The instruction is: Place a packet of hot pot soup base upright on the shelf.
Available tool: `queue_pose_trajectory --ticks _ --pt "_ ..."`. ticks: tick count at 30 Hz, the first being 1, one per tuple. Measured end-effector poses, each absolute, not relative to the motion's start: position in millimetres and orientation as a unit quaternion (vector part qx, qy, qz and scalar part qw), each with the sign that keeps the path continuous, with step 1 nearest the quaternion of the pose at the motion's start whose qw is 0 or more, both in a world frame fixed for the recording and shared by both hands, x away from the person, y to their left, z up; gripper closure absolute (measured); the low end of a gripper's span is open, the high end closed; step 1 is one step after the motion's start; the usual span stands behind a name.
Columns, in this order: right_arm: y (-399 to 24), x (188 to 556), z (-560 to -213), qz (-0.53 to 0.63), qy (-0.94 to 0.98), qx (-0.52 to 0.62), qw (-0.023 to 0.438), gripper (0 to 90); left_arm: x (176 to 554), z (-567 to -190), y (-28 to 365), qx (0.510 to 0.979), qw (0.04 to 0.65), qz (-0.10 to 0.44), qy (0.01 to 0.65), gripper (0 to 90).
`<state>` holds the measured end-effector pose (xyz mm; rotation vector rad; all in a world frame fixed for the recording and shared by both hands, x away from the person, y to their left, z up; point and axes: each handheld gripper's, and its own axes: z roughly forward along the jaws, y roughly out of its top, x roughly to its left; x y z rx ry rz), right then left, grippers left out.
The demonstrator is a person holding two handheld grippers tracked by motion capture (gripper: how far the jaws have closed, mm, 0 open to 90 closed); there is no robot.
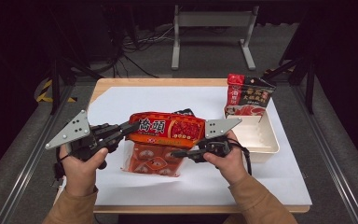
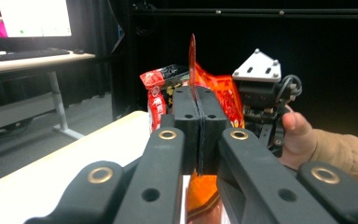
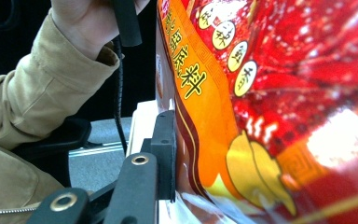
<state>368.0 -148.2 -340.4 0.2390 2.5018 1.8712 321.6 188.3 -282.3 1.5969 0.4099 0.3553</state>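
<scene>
An orange-red snack packet [image 1: 168,128] hangs level above the table between my two grippers. My left gripper [image 1: 131,128] is shut on its left edge; in the left gripper view the jaws [image 2: 199,100] meet on the thin seam of the packet [image 2: 193,60]. My right gripper [image 1: 181,152] reaches in from the right under the packet's lower edge. In the right gripper view one black finger [image 3: 165,144] presses flat against the packet [image 3: 270,93]; the other finger is hidden behind it.
A second red packet [image 1: 151,162] lies flat on the white sheet [image 1: 121,100] below the held one. A white tray [image 1: 261,140] at the right holds an upright red-and-black packet [image 1: 249,95]. Metal rails run along both table sides.
</scene>
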Motion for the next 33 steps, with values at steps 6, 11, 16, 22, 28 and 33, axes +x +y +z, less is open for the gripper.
queue_pose_trajectory --ticks 6,11,16,22,28,33 --pt "-161.3 368.7 -328.5 0.591 0.801 0.091 0.021 70.5 325.8 -284.8 189.4 0.708 0.658 0.159 0.200 73.2" --pt "-176.0 369.8 -317.5 0.588 0.800 0.110 0.038 70.6 329.4 -287.2 190.3 0.711 0.651 0.161 0.213 65.0" --pt "-186.3 370.6 -310.6 0.580 0.803 0.125 0.050 70.6 330.4 -289.3 190.1 0.718 0.634 0.181 0.223 62.6" --pt "-202.7 371.5 -297.3 0.570 0.805 0.150 0.066 70.6 335.6 -294.3 191.6 0.723 0.622 0.184 0.236 60.2" --pt "-215.1 373.4 -284.0 0.564 0.805 0.163 0.084 70.5 345.5 -304.4 193.3 0.739 0.598 0.170 0.261 53.7" --pt "-222.8 373.3 -275.3 0.561 0.805 0.169 0.094 70.5 350.5 -310.8 190.9 0.758 0.569 0.160 0.275 43.8"
